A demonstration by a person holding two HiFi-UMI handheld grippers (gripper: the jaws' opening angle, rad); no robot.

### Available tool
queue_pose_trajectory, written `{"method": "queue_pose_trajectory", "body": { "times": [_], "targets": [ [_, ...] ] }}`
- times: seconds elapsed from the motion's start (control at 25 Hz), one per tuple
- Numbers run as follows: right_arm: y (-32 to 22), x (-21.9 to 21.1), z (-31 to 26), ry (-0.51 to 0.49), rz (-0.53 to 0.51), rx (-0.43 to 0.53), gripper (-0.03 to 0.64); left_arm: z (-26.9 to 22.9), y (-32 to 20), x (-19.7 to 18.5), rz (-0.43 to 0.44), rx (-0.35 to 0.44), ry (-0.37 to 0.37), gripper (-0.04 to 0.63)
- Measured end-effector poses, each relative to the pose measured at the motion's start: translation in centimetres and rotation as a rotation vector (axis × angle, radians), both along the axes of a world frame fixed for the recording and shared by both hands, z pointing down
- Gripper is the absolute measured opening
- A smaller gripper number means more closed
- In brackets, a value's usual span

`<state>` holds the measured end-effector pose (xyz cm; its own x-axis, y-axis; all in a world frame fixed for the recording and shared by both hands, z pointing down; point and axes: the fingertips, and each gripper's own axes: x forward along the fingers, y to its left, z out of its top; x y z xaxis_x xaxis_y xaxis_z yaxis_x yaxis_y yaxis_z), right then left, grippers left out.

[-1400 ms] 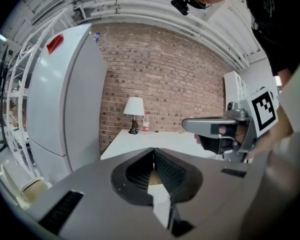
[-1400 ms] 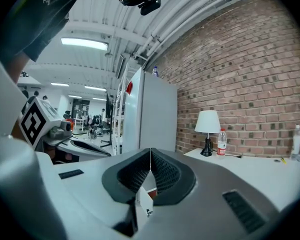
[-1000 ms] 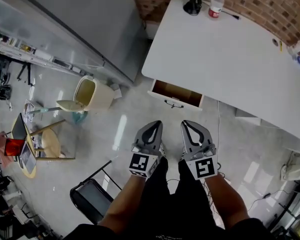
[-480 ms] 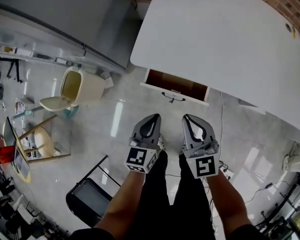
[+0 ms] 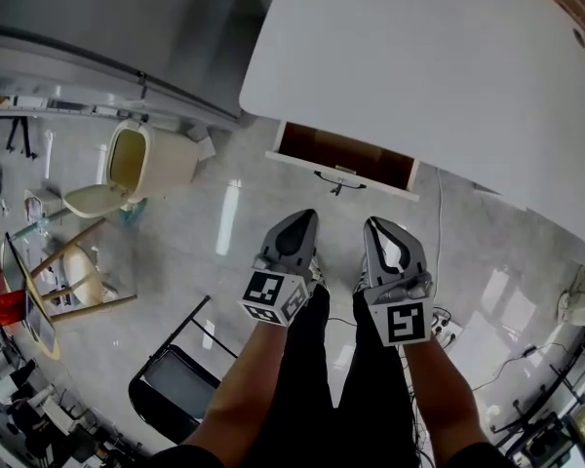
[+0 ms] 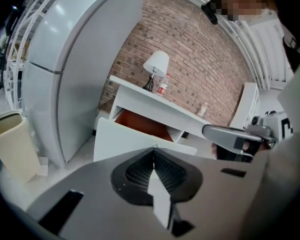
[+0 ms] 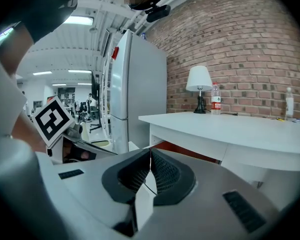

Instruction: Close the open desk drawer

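Note:
The white desk has one drawer pulled out, its brown inside showing and a dark handle on its white front. The same drawer appears in the left gripper view, and as a brown strip, the drawer, under the desk top in the right gripper view. My left gripper and right gripper hang side by side below the drawer front, apart from it. Both are shut with nothing between the jaws.
A grey fridge stands left of the desk. A cream bin sits on the floor beside it, and a black chair stands at the lower left. A lamp and bottle stand on the desk by the brick wall.
Both grippers have sunk together. The desk and drawer now sit higher and nearer in the head view; the lamp and bottle have left it. The jaws stayed shut.

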<state>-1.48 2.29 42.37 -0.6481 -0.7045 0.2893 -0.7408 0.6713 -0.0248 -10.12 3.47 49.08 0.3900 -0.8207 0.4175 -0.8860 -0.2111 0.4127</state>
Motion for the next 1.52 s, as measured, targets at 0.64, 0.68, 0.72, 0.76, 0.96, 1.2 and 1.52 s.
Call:
{"method": "queue_pose_trajectory", "body": {
  "times": [0.64, 0.68, 0.72, 0.76, 0.96, 1.2, 1.52],
  "targets": [
    [0.3, 0.2, 2.5, -0.017, 0.039, -0.04, 0.028, 6.2, -1.8, -0.6, -0.081, -0.109, 0.149, 0.009],
    [0.4, 0.3, 2.7, -0.017, 0.043, -0.05, 0.028, 6.7, -1.9, -1.0, -0.123, -0.132, 0.215, 0.011],
    [0.6, 0.4, 3.0, -0.012, 0.046, -0.06, 0.028, 7.2, -2.0, -1.3, -0.16, -0.152, 0.265, 0.034],
    [0.8, 0.6, 3.2, -0.006, 0.045, -0.066, 0.028, 7.6, -2.1, -1.5, -0.181, -0.166, 0.295, 0.075],
    [1.7, 0.3, 4.1, -0.003, 0.031, -0.094, 0.028, 8.7, -2.8, -1.2, -0.203, -0.205, 0.431, 0.112],
    [2.3, 0.4, 4.7, 0.004, 0.02, -0.106, 0.028, 10.0, -3.7, -0.6, -0.272, -0.254, 0.732, 0.115],
    [2.5, 0.9, 5.3, 0.046, 0.012, -0.113, 0.028, 10.5, -5.1, 0.1, -0.299, -0.266, 0.902, 0.112]
  ]
}}
